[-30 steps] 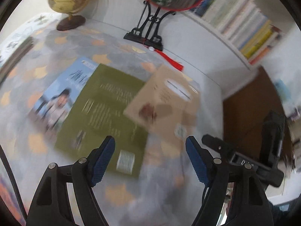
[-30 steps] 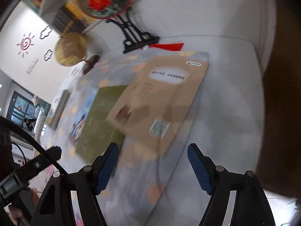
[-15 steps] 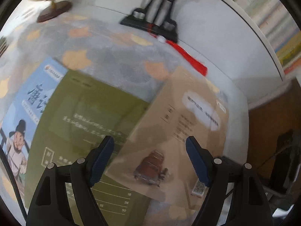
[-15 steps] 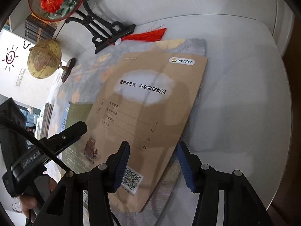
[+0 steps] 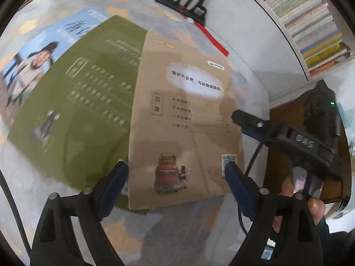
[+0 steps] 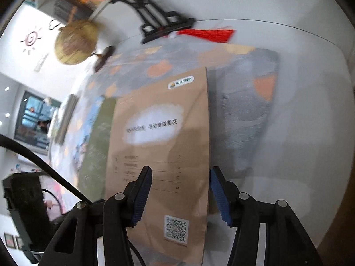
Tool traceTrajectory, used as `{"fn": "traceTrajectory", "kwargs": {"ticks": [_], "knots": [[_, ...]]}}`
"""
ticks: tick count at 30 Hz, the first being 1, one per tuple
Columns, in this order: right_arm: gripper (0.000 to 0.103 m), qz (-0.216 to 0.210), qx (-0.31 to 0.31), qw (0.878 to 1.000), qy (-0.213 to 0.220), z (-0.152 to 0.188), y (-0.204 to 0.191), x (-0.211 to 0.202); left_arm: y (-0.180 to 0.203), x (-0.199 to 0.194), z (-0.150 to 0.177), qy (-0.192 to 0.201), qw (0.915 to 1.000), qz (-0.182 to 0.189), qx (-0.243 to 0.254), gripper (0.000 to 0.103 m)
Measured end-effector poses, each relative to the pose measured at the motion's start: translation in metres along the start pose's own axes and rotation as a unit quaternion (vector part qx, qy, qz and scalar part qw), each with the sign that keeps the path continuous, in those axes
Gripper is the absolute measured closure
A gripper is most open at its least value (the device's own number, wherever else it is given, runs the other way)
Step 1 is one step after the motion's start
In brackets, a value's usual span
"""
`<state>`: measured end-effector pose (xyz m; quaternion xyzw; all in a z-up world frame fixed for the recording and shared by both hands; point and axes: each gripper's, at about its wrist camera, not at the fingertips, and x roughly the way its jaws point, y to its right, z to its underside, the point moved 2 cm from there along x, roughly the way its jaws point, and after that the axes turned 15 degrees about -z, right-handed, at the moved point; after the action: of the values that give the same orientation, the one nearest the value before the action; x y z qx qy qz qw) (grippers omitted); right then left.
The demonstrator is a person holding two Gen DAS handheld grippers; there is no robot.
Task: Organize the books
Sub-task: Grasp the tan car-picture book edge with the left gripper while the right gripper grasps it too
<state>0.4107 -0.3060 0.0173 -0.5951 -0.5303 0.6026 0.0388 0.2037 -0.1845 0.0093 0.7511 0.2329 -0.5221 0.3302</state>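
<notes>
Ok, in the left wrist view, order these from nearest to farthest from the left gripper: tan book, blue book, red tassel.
From the left gripper:
1. Tan book, directly ahead, lying between the fingers.
2. Blue book, far left, under the green book.
3. Red tassel, farthest, top centre by the black stand.

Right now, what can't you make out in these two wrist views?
- Blue book, left wrist view: largely covered by the green book; cover motion-blurred.
- Green book's text: blurred in both views.
- Tan book, right wrist view: near corner hidden behind the right tongs; contact unclear.
- Globe: smeared; absent from left view.
- Shelf spines: titles too small.
</notes>
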Motion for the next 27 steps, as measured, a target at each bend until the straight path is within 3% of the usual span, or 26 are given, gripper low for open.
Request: {"fn": "traceTrajectory", "kwargs": {"ticks": [8,14,21,23,25,26,27], "knots": [[0.049,-0.085,-0.032,0.996,0.014,-0.007,-0.046,-0.018,-0.016,-0.005,0.007,0.008,0.9992,0.029,-0.026,0.016],[0.049,-0.052,0.023,0.998,-0.017,0.004,-0.006,0.014,-0.018,-0.008,0.011,0.015,0.9994,0.020,-0.024,0.016],[0.049,-0.100,0.043,0.993,-0.038,0.009,0.006,0.012,-0.016,-0.007,0.011,0.024,0.9991,0.013,-0.032,0.008],[0.049,-0.163,0.071,0.983,-0.045,0.009,0.009,0.009,-0.015,-0.006,0.011,0.028,0.9990,0.016,-0.030,0.007],[0.049,-0.256,0.130,0.956,-0.067,0.017,0.015,0.017,-0.015,-0.006,0.012,0.028,0.9987,0.028,-0.032,0.007],[0.049,-0.264,0.150,0.949,-0.078,0.024,0.016,0.023,-0.015,-0.006,0.013,0.027,0.9986,0.033,-0.033,0.007],[0.049,-0.250,0.146,0.954,-0.081,0.027,0.014,0.025,-0.014,-0.006,0.014,0.026,0.9985,0.033,-0.033,0.007]]}}
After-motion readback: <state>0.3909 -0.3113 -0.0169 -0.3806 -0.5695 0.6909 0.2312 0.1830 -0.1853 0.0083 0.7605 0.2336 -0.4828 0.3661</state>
